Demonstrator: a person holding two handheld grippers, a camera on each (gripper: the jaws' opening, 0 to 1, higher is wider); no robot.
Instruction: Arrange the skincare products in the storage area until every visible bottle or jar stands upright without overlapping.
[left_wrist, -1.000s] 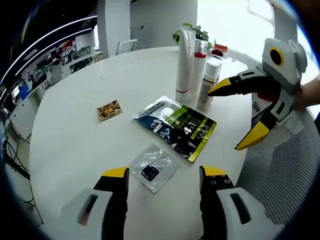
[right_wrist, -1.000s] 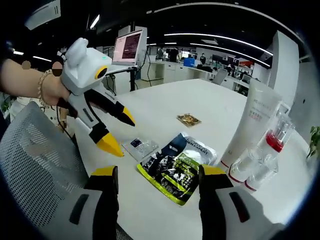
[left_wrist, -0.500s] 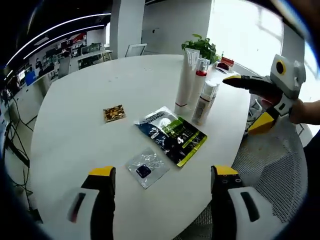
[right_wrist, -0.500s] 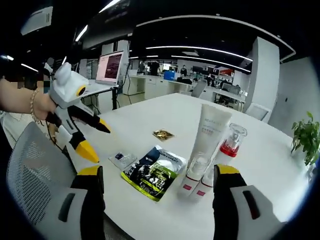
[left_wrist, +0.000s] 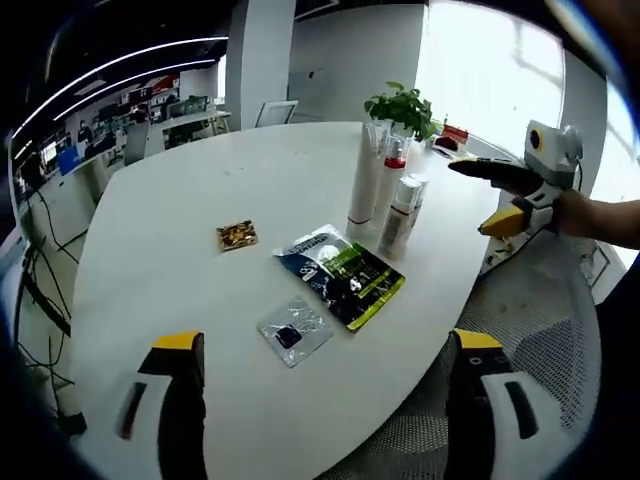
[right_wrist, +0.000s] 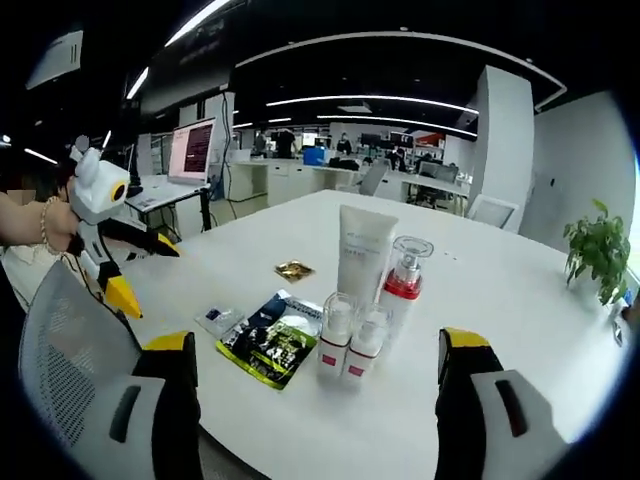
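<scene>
Both grippers, left (left_wrist: 325, 350) and right (right_wrist: 315, 345), hang wide open and empty, well back from the table (right_wrist: 520, 300); tube (right_wrist: 361, 252), pump bottle (right_wrist: 402, 285) and two small bottles (right_wrist: 352, 335) stand upright, clustered; approach slowly, without toppling them.

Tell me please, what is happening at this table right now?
A person holds two grippers off the edge of a round white table, both open and empty. The left gripper and the right gripper touch nothing. A white tube, a pump bottle with a red collar and two small clear bottles stand upright in a cluster. Three flat sachets lie beside them.
</scene>
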